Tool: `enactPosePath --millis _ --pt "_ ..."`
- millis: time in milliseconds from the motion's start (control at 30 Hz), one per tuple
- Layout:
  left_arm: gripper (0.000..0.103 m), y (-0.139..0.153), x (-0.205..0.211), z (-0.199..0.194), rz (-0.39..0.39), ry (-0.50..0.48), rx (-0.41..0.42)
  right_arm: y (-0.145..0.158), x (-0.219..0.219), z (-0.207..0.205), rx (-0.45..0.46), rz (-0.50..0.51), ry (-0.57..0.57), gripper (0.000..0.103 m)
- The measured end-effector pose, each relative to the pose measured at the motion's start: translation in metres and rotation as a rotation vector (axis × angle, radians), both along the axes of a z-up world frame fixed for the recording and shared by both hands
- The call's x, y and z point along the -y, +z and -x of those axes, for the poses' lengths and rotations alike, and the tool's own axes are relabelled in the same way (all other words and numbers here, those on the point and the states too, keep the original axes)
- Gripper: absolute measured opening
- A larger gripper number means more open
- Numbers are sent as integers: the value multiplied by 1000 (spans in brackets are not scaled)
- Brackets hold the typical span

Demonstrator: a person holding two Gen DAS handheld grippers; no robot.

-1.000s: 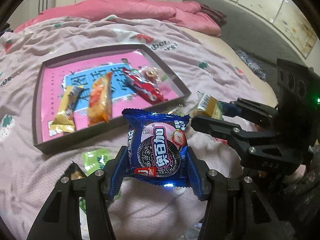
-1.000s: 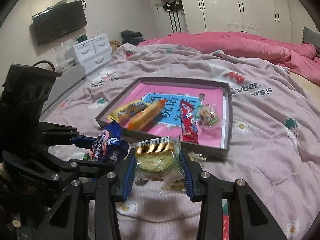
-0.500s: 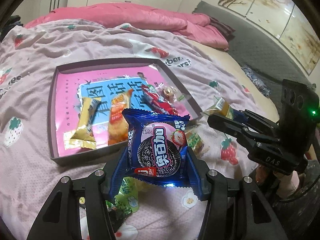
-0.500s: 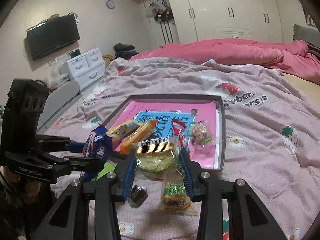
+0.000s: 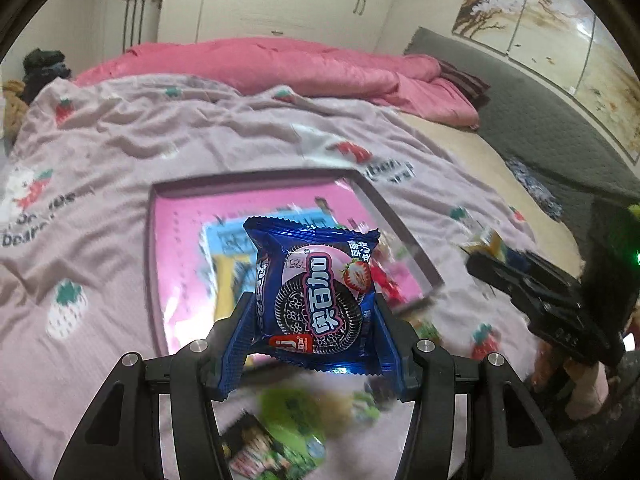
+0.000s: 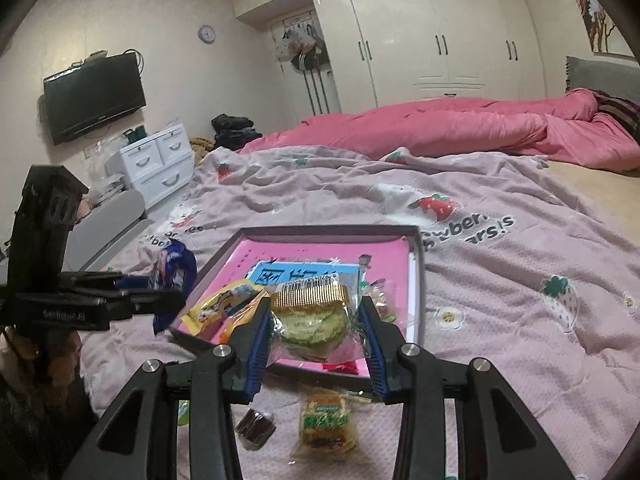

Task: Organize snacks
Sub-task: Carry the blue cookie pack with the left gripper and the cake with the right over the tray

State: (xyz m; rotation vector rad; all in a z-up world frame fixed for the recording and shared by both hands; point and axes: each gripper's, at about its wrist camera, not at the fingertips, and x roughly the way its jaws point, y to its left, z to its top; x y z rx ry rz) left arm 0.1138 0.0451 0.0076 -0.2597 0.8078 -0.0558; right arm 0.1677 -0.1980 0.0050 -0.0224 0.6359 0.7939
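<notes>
My left gripper (image 5: 314, 328) is shut on a blue cookie packet (image 5: 316, 292) printed with a dark sandwich cookie and a strawberry, held above the near edge of the pink-lined tray (image 5: 168, 248). My right gripper (image 6: 316, 328) is shut on a clear packet with a green round cake (image 6: 312, 316), also raised over the tray (image 6: 416, 280). In the right wrist view the left gripper (image 6: 160, 296) shows at the left with its blue packet (image 6: 176, 268). The right gripper (image 5: 492, 264) appears at the right of the left wrist view. A yellow snack (image 6: 220, 308) lies in the tray.
Loose snacks lie on the strawberry-print blanket (image 6: 520, 280) near me: a green-labelled cake packet (image 6: 326, 420), a small dark sweet (image 6: 256, 428) and green wrappers (image 5: 296, 424). A pink quilt (image 6: 460, 128) lies across the far side of the bed. White drawers (image 6: 160, 164) stand by the wall.
Both grippers have risen and moved over the tray with their packets still held. The tray now sits closer and lower in both views, and more of the room shows.
</notes>
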Motion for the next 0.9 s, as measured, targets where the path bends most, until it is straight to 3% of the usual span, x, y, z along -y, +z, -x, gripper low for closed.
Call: enactPosePath --millis 300,667,900 --pt "58 -24 -20 -31 35 59 -34 1 4 -12 24 -7 -78 42" --pt "58 -49 -13 -40 -39 82 -99 -8 0 -27 -18 20 -102 42" --pt "58 -61 -5 -43 -27 64 -124 -15 -7 -35 -13 64 -104 42"
